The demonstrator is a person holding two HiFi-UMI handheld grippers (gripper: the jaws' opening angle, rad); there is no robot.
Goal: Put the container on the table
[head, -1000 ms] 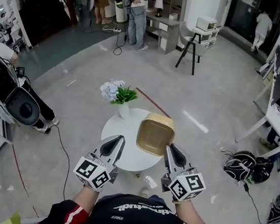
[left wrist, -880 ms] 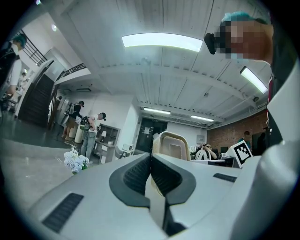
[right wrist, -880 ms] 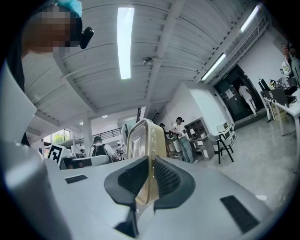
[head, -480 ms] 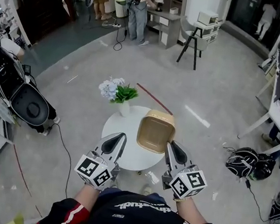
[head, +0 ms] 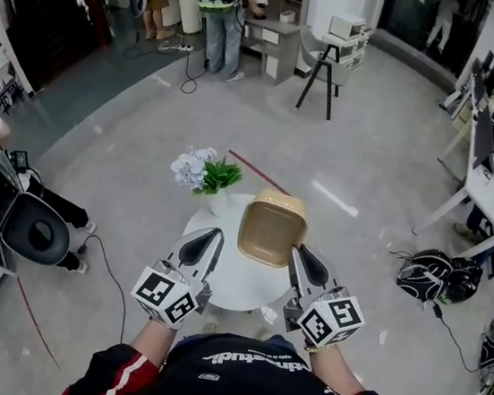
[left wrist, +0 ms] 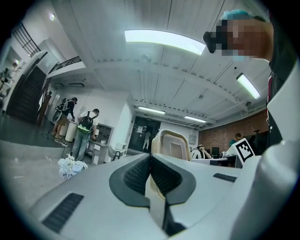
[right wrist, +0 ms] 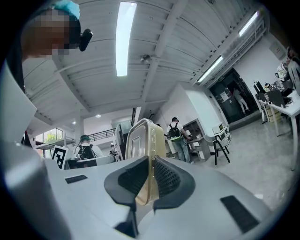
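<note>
1. The tan container (head: 272, 229) sticks out straight ahead of the right tool (head: 298, 253), with its near right edge running in between that tool's jaws.
2. In the head view the container shows over the far right part of the round white table (head: 222, 281) and reaches past the table's rim there.
3. The left tool (head: 213, 235) lies just beside the container's left side, apart from it, and points the same way over the table.
4. The right tool's jaws are closed to a narrow gap and pinch the container's thin rim between their dark pads. This tool alone carries the container.
5. The left tool's jaws are drawn together at the tips with nothing gripped. In the left gripper view the container shows beyond them, a little to the right.
6. A vase of flowers (head: 204, 170) stands on the table's far left, well apart from both tools.
</note>
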